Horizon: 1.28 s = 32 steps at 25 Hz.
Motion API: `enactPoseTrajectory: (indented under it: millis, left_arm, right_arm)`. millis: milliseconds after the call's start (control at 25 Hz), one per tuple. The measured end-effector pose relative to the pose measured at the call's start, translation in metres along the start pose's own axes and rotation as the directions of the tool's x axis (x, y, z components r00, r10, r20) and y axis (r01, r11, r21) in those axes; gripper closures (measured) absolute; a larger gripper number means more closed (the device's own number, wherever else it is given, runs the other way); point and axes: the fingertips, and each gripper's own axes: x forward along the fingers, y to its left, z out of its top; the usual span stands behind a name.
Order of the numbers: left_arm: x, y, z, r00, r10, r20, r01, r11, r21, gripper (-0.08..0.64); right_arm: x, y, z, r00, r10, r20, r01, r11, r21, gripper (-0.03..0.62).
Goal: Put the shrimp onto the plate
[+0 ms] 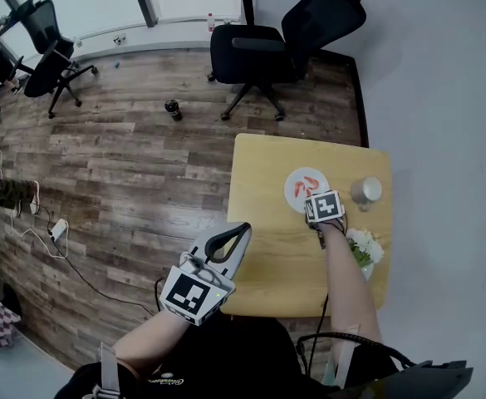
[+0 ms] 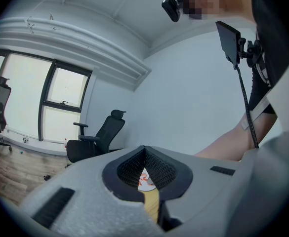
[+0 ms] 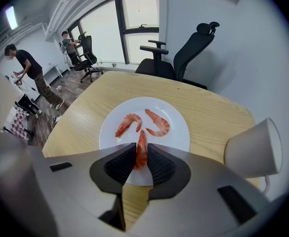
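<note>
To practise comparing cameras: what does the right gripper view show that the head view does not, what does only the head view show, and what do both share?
Only the right gripper view: the right hand-held gripper has its jaws shut on a shrimp above the plate.
Only the head view: the left hand-held gripper and white flowers.
Both: the wooden table, the plate with two loose shrimp, a cup and a black office chair.

Wooden table: plate, cup, flowers
</note>
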Motion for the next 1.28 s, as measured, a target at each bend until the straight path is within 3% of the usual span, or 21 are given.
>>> enactPoseTrajectory:
  millis: [320, 480, 640, 800, 920, 1120, 1280]
  left_arm:
    - [-0.008, 0.004, 0.0, 1.0, 0.012, 0.004, -0.012, 1.0, 0.019, 0.558]
    - [-0.009, 0.002, 0.0, 1.0, 0.014, 0.005, -0.014, 1.0, -0.016, 0.558]
    - [-0.014, 0.003, -0.002, 1.0, 0.008, 0.017, -0.008, 1.0, 0.021, 0.558]
    - [-0.011, 0.004, 0.0, 1.0, 0.014, 0.009, -0.014, 1.0, -0.017, 0.558]
    - [-0.008, 0.003, 0.001, 1.0, 0.001, 0.028, -0.001, 1.0, 0.011, 0.558]
    - [-0.009, 0.001, 0.0, 1.0, -0.011, 0.029, 0.01, 0.999, 0.033, 0.558]
    - [-0.01, -0.008, 0.006, 0.998, -0.034, 0.047, 0.032, 0.999, 0.037, 0.558]
  right_arm:
    - [-0.001, 0.002, 0.001, 1.0, -0.009, -0.002, 0.009, 1.0, 0.0, 0.518]
    - [0.001, -0.002, 0.001, 1.0, -0.022, 0.008, 0.022, 1.0, 0.016, 0.505]
    - [-0.005, -0.001, 0.001, 0.999, -0.026, 0.022, 0.025, 0.999, 0.027, 0.505]
    - [-0.006, 0.0, 0.005, 0.999, -0.029, 0.033, 0.028, 0.999, 0.025, 0.505]
    - [-0.009, 0.0, 0.01, 0.998, -0.031, 0.05, 0.03, 0.999, 0.025, 0.505]
    - [-0.035, 0.004, 0.025, 0.986, -0.045, 0.161, 0.038, 0.998, 0.045, 0.536]
    - [-0.082, 0.023, 0.043, 0.949, -0.021, 0.315, 0.008, 0.999, 0.043, 0.575]
